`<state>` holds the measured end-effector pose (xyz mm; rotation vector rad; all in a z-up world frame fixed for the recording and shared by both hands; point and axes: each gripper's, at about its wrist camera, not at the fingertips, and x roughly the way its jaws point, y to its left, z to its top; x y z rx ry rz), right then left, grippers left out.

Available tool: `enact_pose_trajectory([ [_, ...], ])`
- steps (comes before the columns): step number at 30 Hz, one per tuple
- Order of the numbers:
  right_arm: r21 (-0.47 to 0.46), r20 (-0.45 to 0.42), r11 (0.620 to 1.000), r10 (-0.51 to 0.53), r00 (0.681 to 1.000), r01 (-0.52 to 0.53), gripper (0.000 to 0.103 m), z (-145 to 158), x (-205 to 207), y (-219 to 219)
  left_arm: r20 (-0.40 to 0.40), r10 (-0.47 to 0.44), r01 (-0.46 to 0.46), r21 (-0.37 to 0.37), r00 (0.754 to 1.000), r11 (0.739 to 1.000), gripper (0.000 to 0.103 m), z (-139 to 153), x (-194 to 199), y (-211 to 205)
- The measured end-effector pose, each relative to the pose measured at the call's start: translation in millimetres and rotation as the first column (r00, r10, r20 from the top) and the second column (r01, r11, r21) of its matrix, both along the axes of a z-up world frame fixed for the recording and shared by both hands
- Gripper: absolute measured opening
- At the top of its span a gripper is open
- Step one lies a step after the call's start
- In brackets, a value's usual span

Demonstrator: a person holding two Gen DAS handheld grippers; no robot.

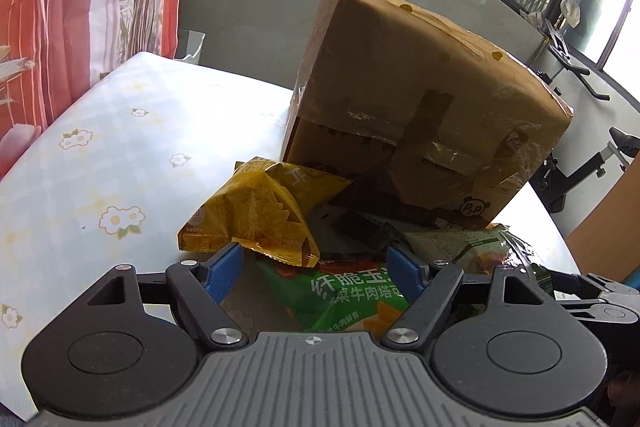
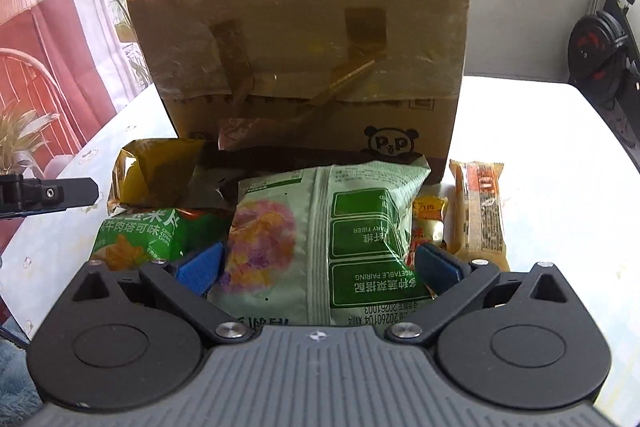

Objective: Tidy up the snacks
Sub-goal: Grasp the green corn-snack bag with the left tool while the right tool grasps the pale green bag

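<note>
A taped cardboard box (image 1: 420, 99) stands on the table, also in the right wrist view (image 2: 304, 59). Snack bags lie in a pile in front of it. My left gripper (image 1: 316, 269) is open over a bright green chip bag (image 1: 352, 295), with a yellow bag (image 1: 256, 215) just beyond its left finger. My right gripper (image 2: 318, 267) is open with its blue pads on either side of a pale green vegetable-chip bag (image 2: 320, 235). The bright green bag (image 2: 152, 235) and yellow bag (image 2: 160, 167) lie to its left. An orange wrapped bar (image 2: 480, 211) lies to the right.
The table wears a pale floral cloth (image 1: 100, 163). A dark flat packet (image 2: 256, 163) lies against the box. Small red and yellow sweets (image 2: 428, 223) sit beside the bar. An exercise bike (image 2: 600, 47) stands beyond the table. The left gripper's side shows at the left (image 2: 48, 195).
</note>
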<state>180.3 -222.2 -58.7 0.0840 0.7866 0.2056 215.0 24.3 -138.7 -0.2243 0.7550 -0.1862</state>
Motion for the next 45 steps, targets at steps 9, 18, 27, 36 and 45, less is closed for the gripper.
enact_pose_trajectory([
  [9, -0.023, -0.02, 1.0, -0.01, 1.0, 0.01, 0.103, -9.8, 16.7, 7.5, -0.053, -0.013, 0.014, 0.009, 0.998, 1.0, 0.08, -7.3, 3.2, -6.9],
  [18, 0.023, -0.001, 0.999, -0.028, 1.0, 0.028, 0.091, -19.9, 6.3, -3.3, -0.099, -0.058, 0.063, 0.05, 0.993, 0.997, 0.081, -15.2, 12.6, -30.2],
  [27, 0.034, 0.04, 0.999, -0.025, 0.999, 0.024, 0.084, -19.6, -0.5, -7.3, -0.152, -0.051, 0.062, 0.069, 0.987, 0.996, 0.089, -22.6, 21.4, -46.5],
  [36, 0.064, 0.05, 0.998, -0.025, 0.998, 0.022, 0.084, -21.8, -2.3, -11.7, -0.191, -0.042, 0.053, 0.057, 0.981, 0.997, 0.094, -39.0, 24.5, -49.4],
  [45, 0.078, 0.052, 0.997, -0.03, 0.998, 0.026, 0.084, -22.0, -4.0, -13.9, -0.204, -0.069, 0.078, 0.036, 0.977, 0.996, 0.073, -44.4, 18.1, -47.9],
])
